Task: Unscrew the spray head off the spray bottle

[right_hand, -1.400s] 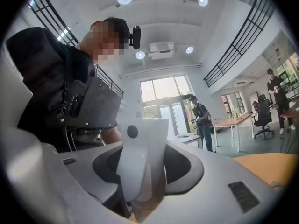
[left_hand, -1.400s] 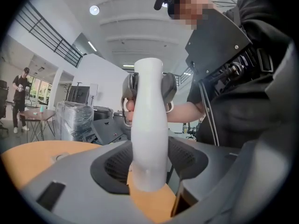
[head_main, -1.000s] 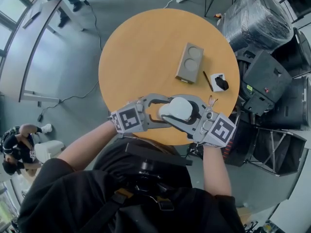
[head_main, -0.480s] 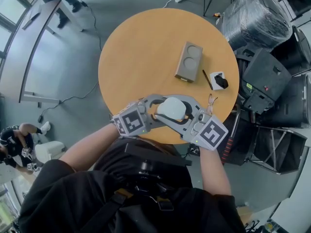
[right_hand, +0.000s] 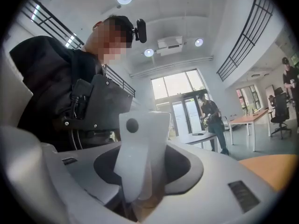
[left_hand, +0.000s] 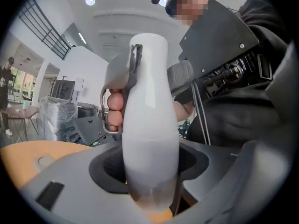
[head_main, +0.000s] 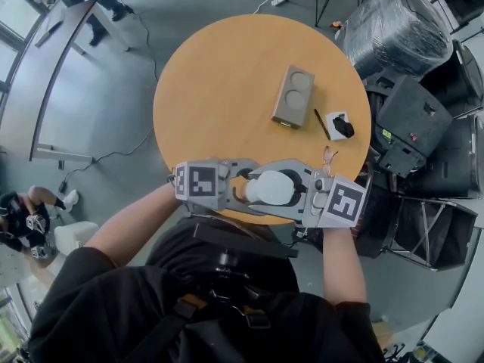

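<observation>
A white spray bottle [head_main: 274,187] is held level between my two grippers over the near edge of the round wooden table [head_main: 227,74]. My left gripper [head_main: 246,184] is shut on the bottle's body [left_hand: 149,125], which fills the space between its jaws [left_hand: 152,190]. The right gripper [head_main: 291,187] comes in from the opposite side. Its jaws are closing on the white spray head [right_hand: 140,148], whose dark nozzle hole faces the right gripper view's camera. In the left gripper view the right gripper's grey jaws [left_hand: 122,73] flank the bottle's top and hide the head.
A grey block with two round recesses [head_main: 295,97] lies on the table's far right, next to a dark pen [head_main: 322,125] and a small white-and-black item [head_main: 342,127]. Black cases and wrapped equipment [head_main: 408,29] crowd the floor at the right. A person [head_main: 23,225] is at the far left.
Both grippers and the bottle have drifted slightly toward the table's near edge. The left marker cube has turned to face up squarely, and the right gripper has swung out to the right.
</observation>
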